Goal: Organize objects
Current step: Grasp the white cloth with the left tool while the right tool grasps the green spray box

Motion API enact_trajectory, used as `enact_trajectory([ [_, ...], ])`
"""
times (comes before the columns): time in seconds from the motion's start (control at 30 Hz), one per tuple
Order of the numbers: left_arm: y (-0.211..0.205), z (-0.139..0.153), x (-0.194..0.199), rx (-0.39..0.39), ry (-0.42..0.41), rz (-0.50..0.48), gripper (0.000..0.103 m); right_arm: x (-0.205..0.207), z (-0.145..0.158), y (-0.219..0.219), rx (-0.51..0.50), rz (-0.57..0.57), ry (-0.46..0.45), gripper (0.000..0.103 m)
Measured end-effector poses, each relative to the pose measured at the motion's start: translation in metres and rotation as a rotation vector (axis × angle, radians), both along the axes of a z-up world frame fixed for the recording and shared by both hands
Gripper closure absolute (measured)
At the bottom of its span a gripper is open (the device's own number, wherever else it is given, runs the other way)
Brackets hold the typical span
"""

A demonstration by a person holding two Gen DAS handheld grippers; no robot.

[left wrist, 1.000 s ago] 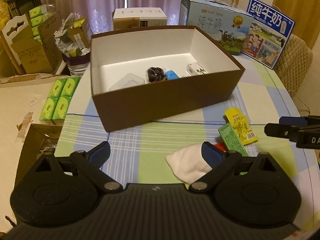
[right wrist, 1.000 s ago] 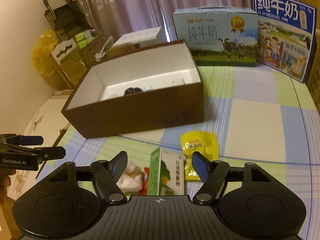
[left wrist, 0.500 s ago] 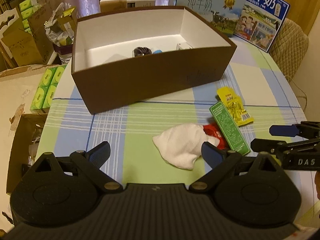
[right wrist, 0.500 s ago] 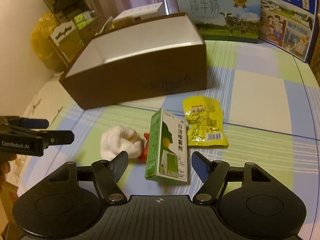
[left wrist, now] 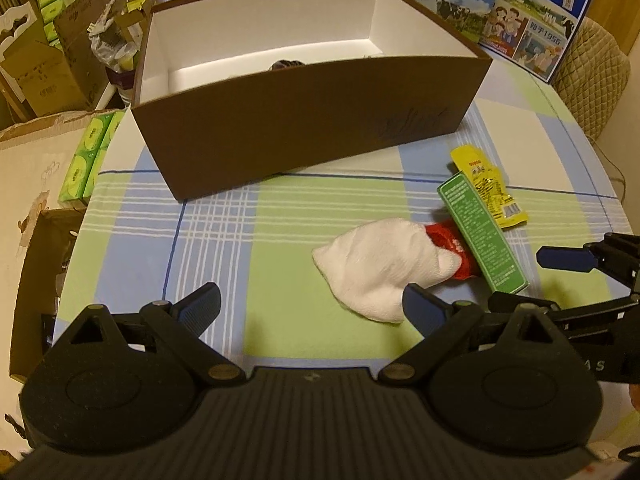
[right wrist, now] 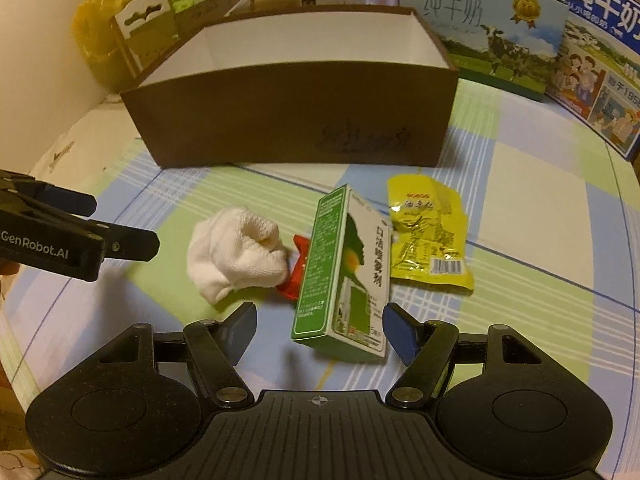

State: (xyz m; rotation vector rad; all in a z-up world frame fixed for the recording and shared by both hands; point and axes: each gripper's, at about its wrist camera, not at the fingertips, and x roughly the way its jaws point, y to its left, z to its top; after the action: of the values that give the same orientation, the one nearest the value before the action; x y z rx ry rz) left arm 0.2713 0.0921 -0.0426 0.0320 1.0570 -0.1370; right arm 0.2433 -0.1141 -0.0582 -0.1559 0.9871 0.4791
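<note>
Right wrist view: right gripper (right wrist: 319,330) spread wide, nothing pinched, green carton (right wrist: 344,280) just ahead. Left gripper (left wrist: 311,308) open too. White cloth (left wrist: 380,266) touches the carton, brown box (left wrist: 312,128) behind.

1. Both grippers have come down toward the checked tablecloth (left wrist: 288,224), and the loose items now fill far more of each view than a second ago.
2. The left gripper (left wrist: 310,308), jaws apart, now hangs just short of the white cloth (left wrist: 380,264), which sat well ahead of it before.
3. The right gripper (right wrist: 320,330), jaws apart, now has the near end of the green box (right wrist: 344,280) between its fingertips, untouched.
4. The brown box (left wrist: 312,120) has slid up both views; its contents are now almost hidden behind the front wall.
</note>
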Motion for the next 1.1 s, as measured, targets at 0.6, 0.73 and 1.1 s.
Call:
enact_trajectory([
  [0.6,-0.008,-0.014,0.001,-0.005,0.002,-0.092,0.007,-0.006,-0.011,-0.010,-0.029,-0.009,-0.058,0.066],
  [0.73,-0.017,-0.018,0.002,0.004,-0.014,-0.165,0.007,-0.003,-0.005,-0.023,0.001,-0.051,-0.044,0.072],
  [1.1,-0.038,-0.041,0.018,0.051,-0.060,-0.381,0.007,0.001,-0.002,-0.048,0.062,-0.147,0.021,0.074],
])
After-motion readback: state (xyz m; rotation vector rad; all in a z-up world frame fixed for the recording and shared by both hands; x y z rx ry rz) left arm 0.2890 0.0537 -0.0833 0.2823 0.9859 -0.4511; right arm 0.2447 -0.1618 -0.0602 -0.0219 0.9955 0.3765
